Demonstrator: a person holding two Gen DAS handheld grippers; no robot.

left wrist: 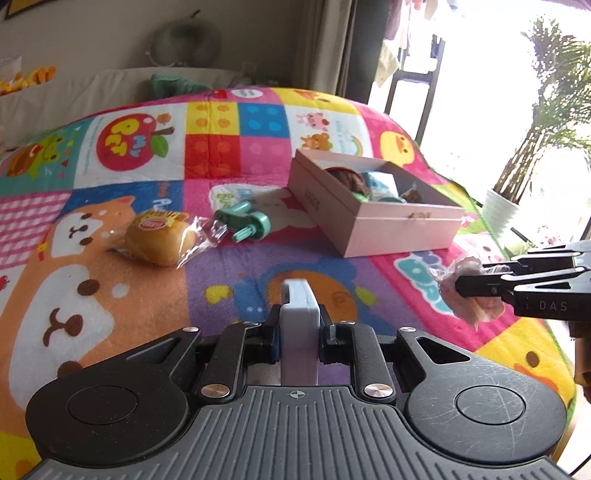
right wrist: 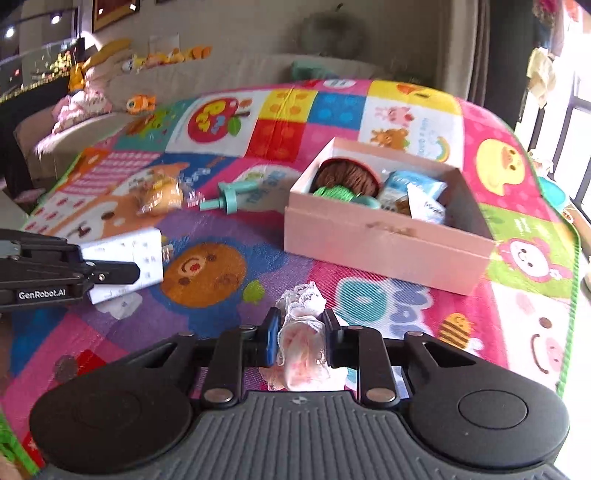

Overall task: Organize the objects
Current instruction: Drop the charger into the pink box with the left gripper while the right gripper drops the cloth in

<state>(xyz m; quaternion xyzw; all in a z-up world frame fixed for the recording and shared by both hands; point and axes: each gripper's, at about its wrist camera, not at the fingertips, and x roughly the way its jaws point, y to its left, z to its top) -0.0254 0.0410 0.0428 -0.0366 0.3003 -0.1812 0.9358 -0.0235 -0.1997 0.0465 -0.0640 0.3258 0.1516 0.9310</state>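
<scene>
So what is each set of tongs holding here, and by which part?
Left tongs: white plug adapter, clamped across its flat sides near one end. Right tongs: pink lacy cloth, pinched around its bunched middle.

A bright patchwork play mat (left wrist: 258,122) with cartoon animals covers the surface. Beyond the mat's far edge stands a beige sofa (right wrist: 229,70), with plush toys (right wrist: 96,74) heaped at its left end and a framed picture (right wrist: 114,11) on the wall above. Right of the mat, daylight floods through a tall window (left wrist: 461,92), beside a potted palm (left wrist: 532,147).
</scene>
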